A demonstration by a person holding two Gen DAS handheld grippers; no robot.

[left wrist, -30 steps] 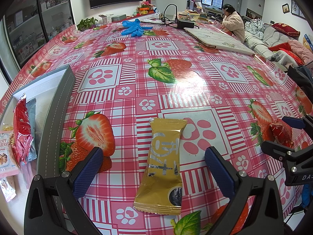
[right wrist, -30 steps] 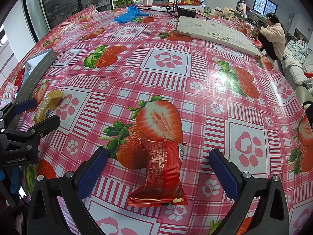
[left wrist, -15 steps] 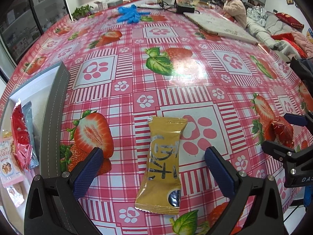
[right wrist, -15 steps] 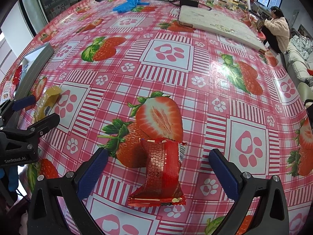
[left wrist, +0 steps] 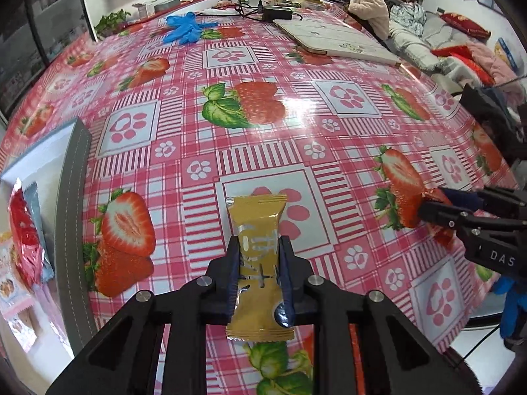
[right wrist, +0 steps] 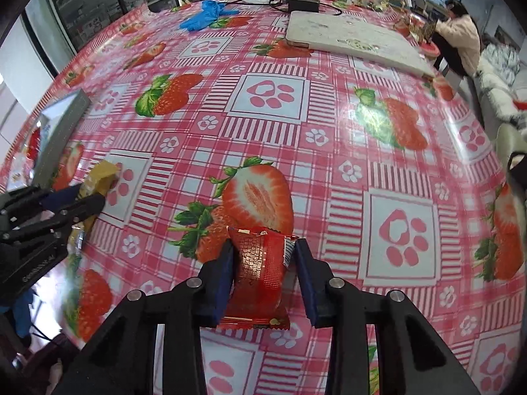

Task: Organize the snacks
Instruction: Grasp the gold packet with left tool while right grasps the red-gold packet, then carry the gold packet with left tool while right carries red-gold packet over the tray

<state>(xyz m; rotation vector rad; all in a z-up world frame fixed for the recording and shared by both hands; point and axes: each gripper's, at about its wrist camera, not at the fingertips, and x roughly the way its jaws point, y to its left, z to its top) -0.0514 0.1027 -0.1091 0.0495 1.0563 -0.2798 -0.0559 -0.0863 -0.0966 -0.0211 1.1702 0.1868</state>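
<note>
My left gripper [left wrist: 259,256] is shut on a gold snack packet [left wrist: 257,230] that lies lengthwise between its pads on the strawberry tablecloth. My right gripper [right wrist: 263,256] is shut on a red snack packet [right wrist: 258,279]. In the left wrist view the right gripper [left wrist: 441,205] shows at the right with the red packet [left wrist: 441,237] in it. In the right wrist view the left gripper [right wrist: 85,202] shows at the left with the gold packet [right wrist: 98,177]. A grey tray [left wrist: 70,197] at the left holds several snack packets, among them a red one [left wrist: 23,230].
A white flat board [left wrist: 336,41] lies at the far right of the table. Blue gloves [left wrist: 184,28] and a black power adapter [left wrist: 276,13] with cables lie at the far end. A person [left wrist: 369,10] sits beyond the table. The tray also shows in the right wrist view [right wrist: 62,128].
Both grippers went from wide open to shut, the left on the gold packet and the right on the red packet. Both have moved forward over their packets.
</note>
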